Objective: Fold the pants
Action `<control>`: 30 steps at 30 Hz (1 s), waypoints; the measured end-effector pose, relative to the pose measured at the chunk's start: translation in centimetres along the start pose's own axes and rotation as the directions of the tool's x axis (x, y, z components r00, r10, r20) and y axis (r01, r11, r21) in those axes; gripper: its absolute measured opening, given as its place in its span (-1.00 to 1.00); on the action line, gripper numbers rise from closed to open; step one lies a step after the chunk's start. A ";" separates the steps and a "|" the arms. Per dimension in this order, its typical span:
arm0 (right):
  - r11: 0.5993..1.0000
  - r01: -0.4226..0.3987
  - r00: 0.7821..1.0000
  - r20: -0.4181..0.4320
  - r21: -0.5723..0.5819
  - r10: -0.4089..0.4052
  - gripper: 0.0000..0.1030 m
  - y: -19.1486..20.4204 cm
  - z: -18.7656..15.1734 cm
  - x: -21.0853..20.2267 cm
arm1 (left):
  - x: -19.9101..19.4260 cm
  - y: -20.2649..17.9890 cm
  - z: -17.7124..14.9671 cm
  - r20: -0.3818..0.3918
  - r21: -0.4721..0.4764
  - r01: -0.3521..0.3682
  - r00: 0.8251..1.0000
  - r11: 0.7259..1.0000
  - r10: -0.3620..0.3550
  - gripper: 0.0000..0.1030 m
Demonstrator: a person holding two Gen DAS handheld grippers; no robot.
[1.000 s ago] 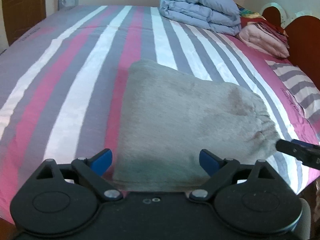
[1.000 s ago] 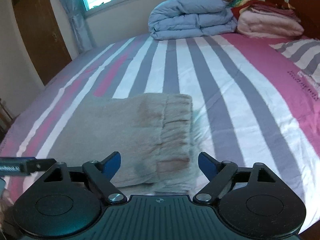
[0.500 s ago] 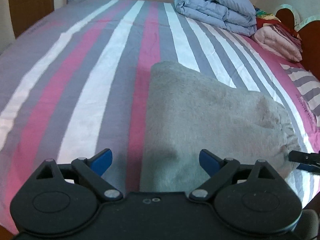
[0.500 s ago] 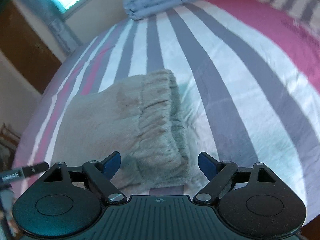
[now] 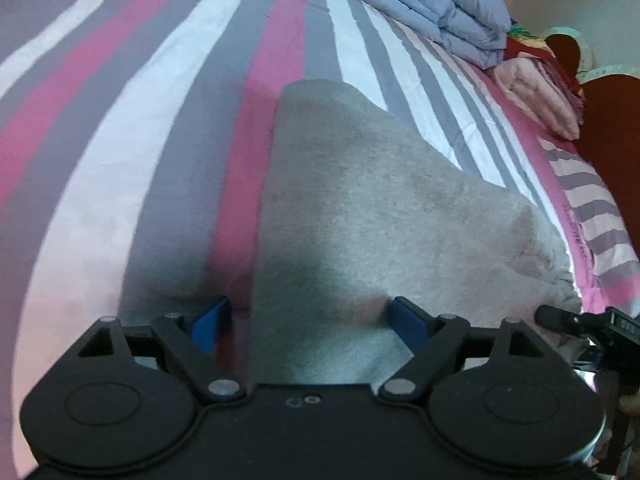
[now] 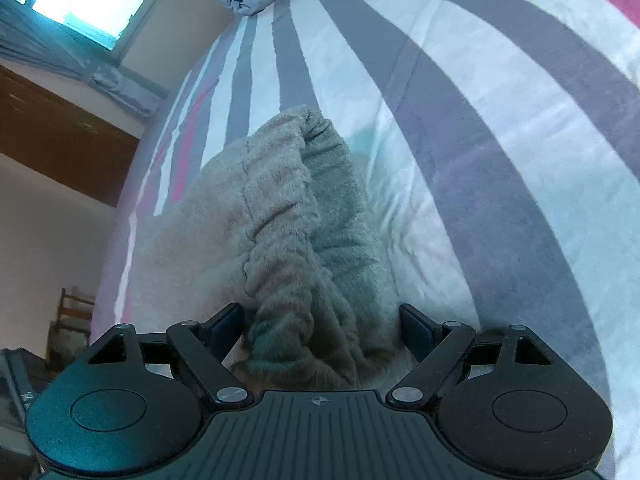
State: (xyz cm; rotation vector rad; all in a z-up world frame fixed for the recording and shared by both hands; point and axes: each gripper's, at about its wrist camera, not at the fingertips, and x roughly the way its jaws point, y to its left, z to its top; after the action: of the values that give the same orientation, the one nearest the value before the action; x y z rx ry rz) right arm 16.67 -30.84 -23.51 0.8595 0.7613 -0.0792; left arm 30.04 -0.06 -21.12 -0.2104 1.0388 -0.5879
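Grey fleece pants (image 5: 380, 208) lie folded on the striped bed sheet (image 5: 160, 128). My left gripper (image 5: 310, 320) is low over their near left corner and its jaws are closing. The fabric's edge lies between the blue pads: the left pad rests on the sheet beside the pants, the right pad touches the fleece. In the right wrist view the gathered elastic waistband (image 6: 296, 240) runs up between the fingers of my right gripper (image 6: 322, 330), which stands open and tilted. At the right edge of the left wrist view, the right gripper's fingers (image 5: 556, 315) sit by the waistband end.
A folded blue duvet (image 5: 432, 12) and a pink blanket (image 5: 536, 96) sit at the far end of the bed by a wooden headboard (image 5: 612, 128). A striped pillow (image 5: 592, 216) lies to the right. A window (image 6: 80, 4), a wooden door (image 6: 60, 148) and a chair (image 6: 72, 320) are off the bed's left side.
Both grippers have come down close to the pants. The left one shifted onto the near left edge and its pads moved inward. The right one rolled and now straddles the waistband.
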 end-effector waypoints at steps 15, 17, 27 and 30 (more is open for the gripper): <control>0.991 -0.127 0.991 0.038 -0.033 0.129 -0.21 0.5 0.3 -2.2 | -1.3 -1.5 -1.0 0.121 0.011 0.031 0.992 0.999 -0.032 -0.66; 0.985 -0.162 0.984 0.063 -0.053 0.166 -0.23 1.4 0.4 -3.1 | -2.1 -2.1 -0.9 0.157 0.016 0.026 0.987 1.000 -0.028 -0.73; 0.956 -0.212 0.959 0.144 -0.202 0.243 -0.25 5.8 3.3 -4.8 | -4.1 -3.9 4.0 0.297 0.044 0.036 0.954 0.998 -0.048 -0.76; 0.958 -0.197 0.963 0.141 -0.207 0.229 -0.25 5.3 4.2 -3.7 | -2.2 -3.8 4.6 0.272 0.058 0.003 0.962 0.998 -0.019 -0.76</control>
State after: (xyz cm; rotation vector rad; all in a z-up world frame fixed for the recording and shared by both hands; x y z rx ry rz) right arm 18.23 -31.08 -15.98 0.7368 0.5089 0.1138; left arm 31.78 -2.43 -15.54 -0.2399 0.7536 -0.5801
